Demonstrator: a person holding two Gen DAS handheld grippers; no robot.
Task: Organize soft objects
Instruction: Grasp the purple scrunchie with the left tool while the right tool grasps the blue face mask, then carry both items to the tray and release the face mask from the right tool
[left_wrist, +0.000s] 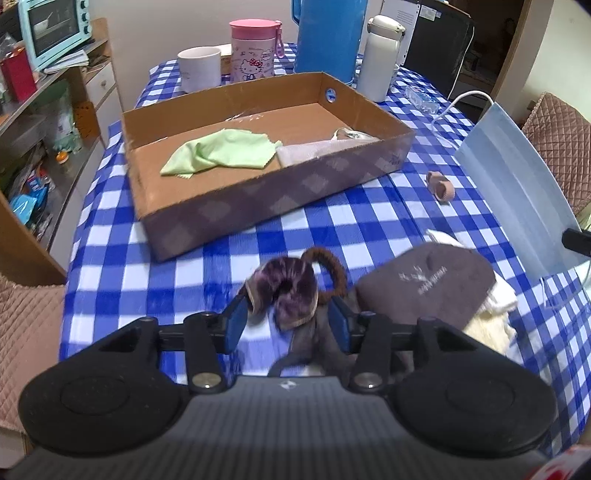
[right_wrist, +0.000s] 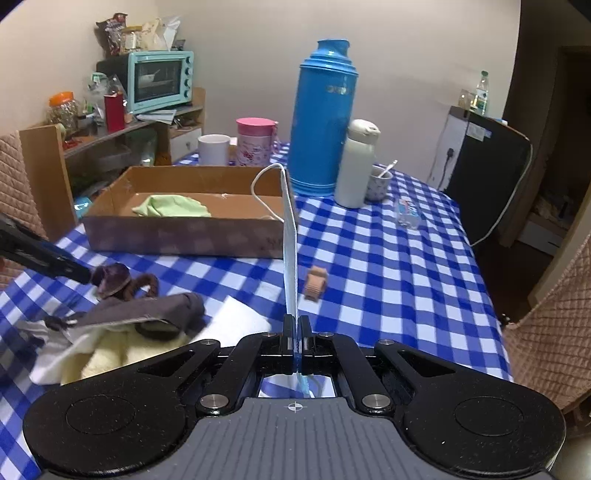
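Left to right. The left gripper (left_wrist: 290, 320), jaws apart, straddles a purple mottled fabric scrunchie (left_wrist: 286, 291) lying on the blue-and-white checked tablecloth (left_wrist: 369, 229), with a brown elastic hair loop (left_wrist: 332, 266) just behind it. Closing squarely on the bunched fabric, clear of the loop, would likely lift one item alone. Beside it lies a grey-brown cloth pouch (left_wrist: 430, 280) with pale printed lettering too blurred to read, resting on cream fleece (left_wrist: 487, 325). The right gripper (right_wrist: 294, 329), jaws together, pinches a pale blue pleated face mask (right_wrist: 290, 254) edge-on above the table; the mask should clear the wall of the shallow cardboard box (right_wrist: 177, 236) before release. The box already holds a light green cloth (left_wrist: 218, 151). The pink lidded cup (left_wrist: 253, 50) bears a Hello Kitty print.
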